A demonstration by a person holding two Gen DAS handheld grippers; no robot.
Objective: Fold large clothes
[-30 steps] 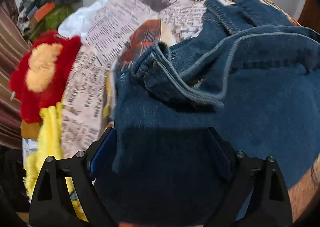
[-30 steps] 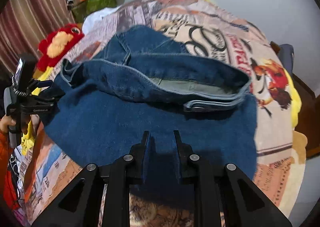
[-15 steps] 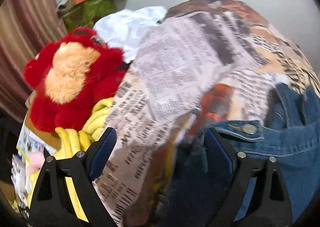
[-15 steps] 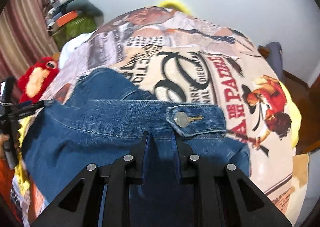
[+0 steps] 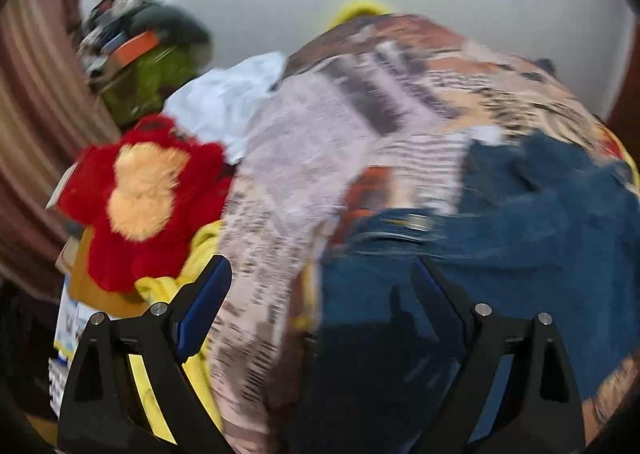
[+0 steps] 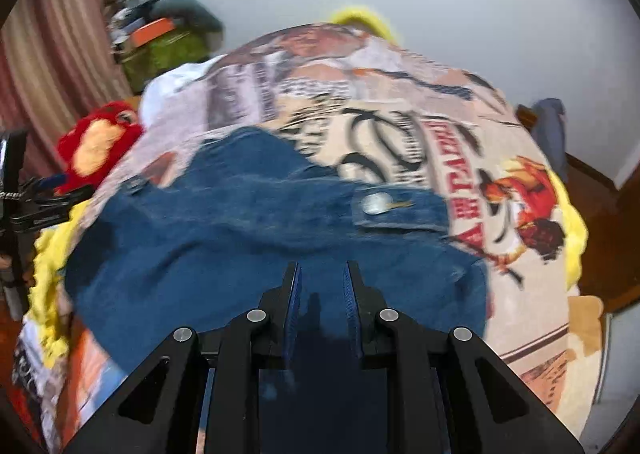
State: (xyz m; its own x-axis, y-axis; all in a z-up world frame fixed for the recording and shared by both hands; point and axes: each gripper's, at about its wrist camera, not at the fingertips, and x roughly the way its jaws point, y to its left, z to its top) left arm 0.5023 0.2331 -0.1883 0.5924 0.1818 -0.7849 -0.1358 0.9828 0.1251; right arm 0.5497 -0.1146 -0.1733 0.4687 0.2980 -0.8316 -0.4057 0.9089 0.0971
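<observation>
A pair of blue jeans (image 6: 240, 234) lies folded on the printed bedspread (image 6: 400, 134), waistband and metal button (image 6: 376, 203) facing up. My right gripper (image 6: 322, 266) stands over the near part of the jeans. Its jaws are nearly together and pinch a fold of denim that runs back under the gripper. In the left wrist view the jeans (image 5: 540, 254) fill the right half, blurred by motion. My left gripper (image 5: 320, 262) hangs wide open above the jeans' left edge, with nothing pressed between its pads.
A red and tan plush toy (image 5: 140, 198) and a yellow fleece edge (image 5: 200, 246) sit at the bed's left side. Behind them are a white cloth (image 5: 224, 106) and a pile of bags (image 5: 140, 66) by a striped curtain. Wooden floor (image 6: 600, 214) lies to the right.
The jeans' raised fold has come down, so the waistband and button now lie on top. The left gripper has lifted off the denim and drawn back leftward. Both views have risen.
</observation>
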